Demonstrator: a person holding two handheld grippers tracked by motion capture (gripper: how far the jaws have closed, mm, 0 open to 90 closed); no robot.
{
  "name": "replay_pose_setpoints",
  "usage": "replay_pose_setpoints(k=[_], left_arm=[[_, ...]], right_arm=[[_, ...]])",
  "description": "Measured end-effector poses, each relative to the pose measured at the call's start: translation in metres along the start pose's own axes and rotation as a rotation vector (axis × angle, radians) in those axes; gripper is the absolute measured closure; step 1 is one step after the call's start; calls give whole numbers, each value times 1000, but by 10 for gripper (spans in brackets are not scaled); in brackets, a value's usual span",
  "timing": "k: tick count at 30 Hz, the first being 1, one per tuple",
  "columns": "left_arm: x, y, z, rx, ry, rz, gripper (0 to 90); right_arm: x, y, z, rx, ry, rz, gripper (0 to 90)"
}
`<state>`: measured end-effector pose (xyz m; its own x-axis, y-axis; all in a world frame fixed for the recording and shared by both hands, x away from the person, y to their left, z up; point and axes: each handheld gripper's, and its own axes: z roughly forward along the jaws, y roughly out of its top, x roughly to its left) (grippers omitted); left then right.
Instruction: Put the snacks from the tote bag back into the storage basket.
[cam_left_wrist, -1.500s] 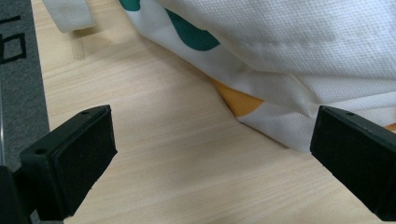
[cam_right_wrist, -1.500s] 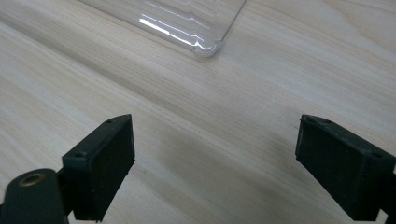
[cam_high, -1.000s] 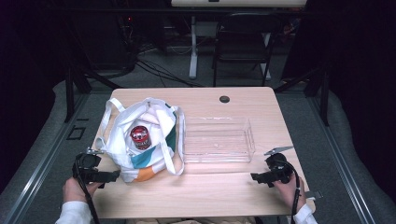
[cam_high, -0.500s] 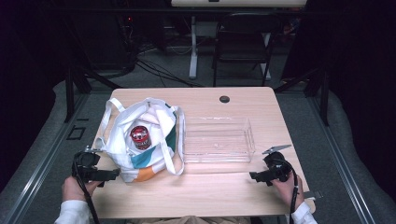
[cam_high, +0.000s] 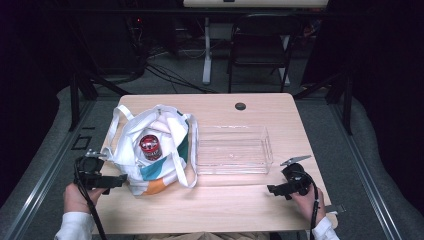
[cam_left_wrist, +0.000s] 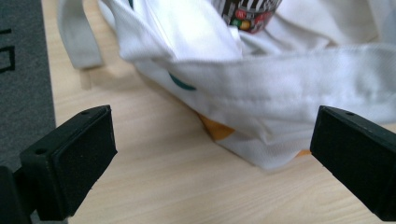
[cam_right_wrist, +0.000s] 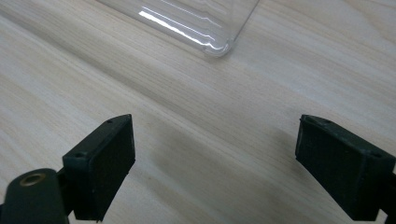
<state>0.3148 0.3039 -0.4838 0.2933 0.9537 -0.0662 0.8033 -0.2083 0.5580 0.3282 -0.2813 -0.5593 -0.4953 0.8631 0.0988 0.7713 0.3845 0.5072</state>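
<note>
A white tote bag (cam_high: 150, 150) with teal and orange patches sits on the left half of the wooden table (cam_high: 240, 205). Inside it stands a red-lidded candy can (cam_high: 149, 146), its printed side showing at the top of the left gripper view (cam_left_wrist: 247, 14). A clear plastic tray (cam_high: 233, 150) lies empty at the table's middle. My left gripper (cam_high: 119, 179) stands open just left of the bag (cam_left_wrist: 261, 88), nothing between its jaws. My right gripper (cam_high: 271, 189) is open over bare wood, below the tray's near right corner (cam_right_wrist: 219, 46).
A round black grommet (cam_high: 240, 106) sits near the table's far edge. Beyond the table stand a folding chair (cam_high: 260, 45) and a desk leg (cam_high: 206, 50) with cables on the grey floor. Bag straps (cam_left_wrist: 79, 37) trail onto the table at the left.
My right gripper has drifted slightly toward the near edge of the table and a little left. The left gripper, bag and tray have stayed where they were.
</note>
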Motion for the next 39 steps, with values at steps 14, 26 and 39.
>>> replay_pose_setpoints(k=[14, 26, 39], left_arm=[[-7, 30, -11, -31, -14, 29, 3], [-16, 58, -8, -33, -19, 53, 2], [-33, 96, -3, -16, -18, 111, 2]], right_arm=[[0, 2, -1, -2, -15, -3, 116], [1, 2, 1, -24, -20, 10, 116], [0, 2, -1, -5, -21, 1, 116]])
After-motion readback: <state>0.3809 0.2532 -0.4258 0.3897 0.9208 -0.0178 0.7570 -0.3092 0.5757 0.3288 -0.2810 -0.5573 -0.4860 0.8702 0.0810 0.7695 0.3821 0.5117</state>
